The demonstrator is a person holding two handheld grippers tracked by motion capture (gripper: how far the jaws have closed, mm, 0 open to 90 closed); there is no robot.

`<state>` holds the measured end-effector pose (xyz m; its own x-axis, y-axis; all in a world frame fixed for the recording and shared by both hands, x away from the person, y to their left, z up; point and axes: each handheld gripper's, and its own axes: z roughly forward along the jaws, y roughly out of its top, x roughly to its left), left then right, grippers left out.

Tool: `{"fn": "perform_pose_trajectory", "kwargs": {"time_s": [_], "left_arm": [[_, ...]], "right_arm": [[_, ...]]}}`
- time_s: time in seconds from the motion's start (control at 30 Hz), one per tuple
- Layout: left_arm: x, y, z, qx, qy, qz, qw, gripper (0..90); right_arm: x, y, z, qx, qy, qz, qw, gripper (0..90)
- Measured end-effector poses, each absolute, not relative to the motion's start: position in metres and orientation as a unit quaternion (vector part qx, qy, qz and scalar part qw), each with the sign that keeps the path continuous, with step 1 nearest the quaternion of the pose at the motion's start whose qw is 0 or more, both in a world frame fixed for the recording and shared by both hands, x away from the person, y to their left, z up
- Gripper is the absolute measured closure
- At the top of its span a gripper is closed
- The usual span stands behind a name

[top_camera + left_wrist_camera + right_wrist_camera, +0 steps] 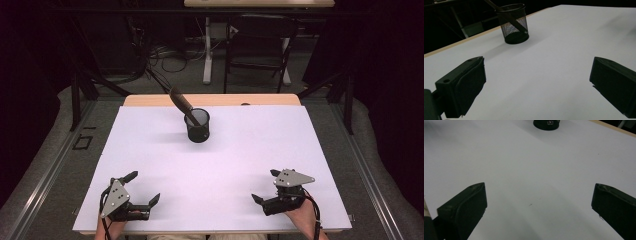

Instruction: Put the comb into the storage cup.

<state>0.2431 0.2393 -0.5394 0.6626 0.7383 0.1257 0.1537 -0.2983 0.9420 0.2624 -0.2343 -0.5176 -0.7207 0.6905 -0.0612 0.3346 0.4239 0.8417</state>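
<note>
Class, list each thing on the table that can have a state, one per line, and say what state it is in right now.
Left hand-held gripper: open, jaws wide apart, holding nothing.
Right hand-held gripper: open, jaws wide apart, holding nothing.
Mesh cup: upright near the far edge of the table, holding one item.
Dark stick-like item: inside the cup, leaning to the far left, top end above the rim.

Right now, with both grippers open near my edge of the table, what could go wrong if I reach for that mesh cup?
1. The mesh cup looks light, and the dark tool in it leans far out over its rim toward the back left. A nudge from the left gripper could tip the cup.
2. The cup stands near the far edge of the white sheet; a push from the right gripper might slide it toward the table edge.
</note>
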Motion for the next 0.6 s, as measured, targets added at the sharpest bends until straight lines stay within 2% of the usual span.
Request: {"fn": "perform_pose_trajectory", "kwargs": {"time_s": [0.6], "left_arm": [[0.243, 0.239, -0.539, 0.755, 0.296, 0.286, 0.511, 0.5]], "right_arm": [[0.245, -0.25, -0.523, 0.32, 0.804, 0.443, 0.235, 0.0]]}}
